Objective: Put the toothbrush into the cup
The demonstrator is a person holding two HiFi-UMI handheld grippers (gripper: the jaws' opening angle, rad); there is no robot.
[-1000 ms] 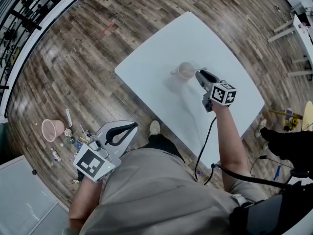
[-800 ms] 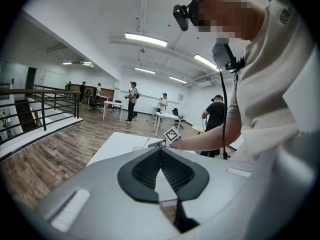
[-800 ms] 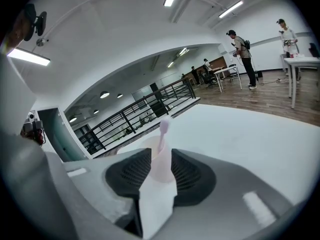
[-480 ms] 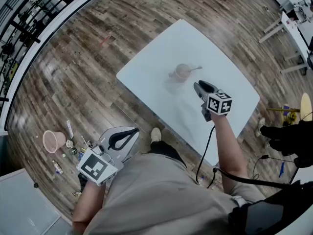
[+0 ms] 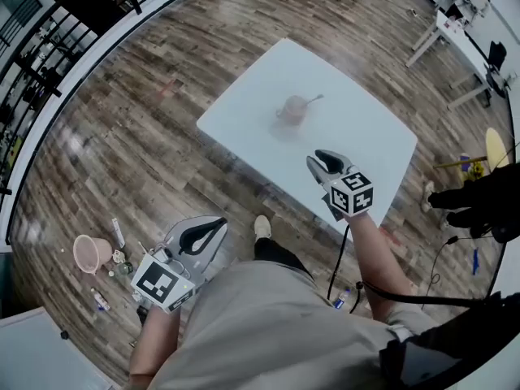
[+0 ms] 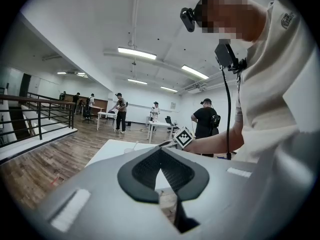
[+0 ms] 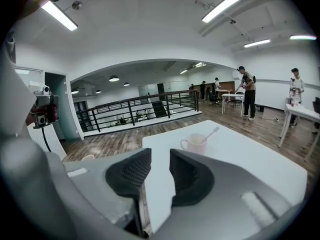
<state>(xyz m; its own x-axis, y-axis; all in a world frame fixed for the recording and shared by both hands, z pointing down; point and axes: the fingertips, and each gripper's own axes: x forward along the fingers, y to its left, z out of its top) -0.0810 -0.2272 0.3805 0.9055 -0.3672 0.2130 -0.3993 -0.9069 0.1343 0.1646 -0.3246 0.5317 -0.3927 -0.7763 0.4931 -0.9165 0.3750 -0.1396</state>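
— how far along are we?
— done, by our reading: the toothbrush [image 5: 311, 100] leans in the cup [image 5: 293, 109], one end poking over the rim. the cup sits near the middle of the table [image 5: 366, 132], well in from every edge.
— and the tongs?
— the right tongs [image 5: 319, 161] hang by the table's near edge, well apart from the cup, jaws a narrow gap apart with nothing between. the left tongs [image 5: 211, 223] are low at our side over the floor, tips together, empty.
— room to move?
— plenty — the table is bare all round the cup. we judge nothing is left.
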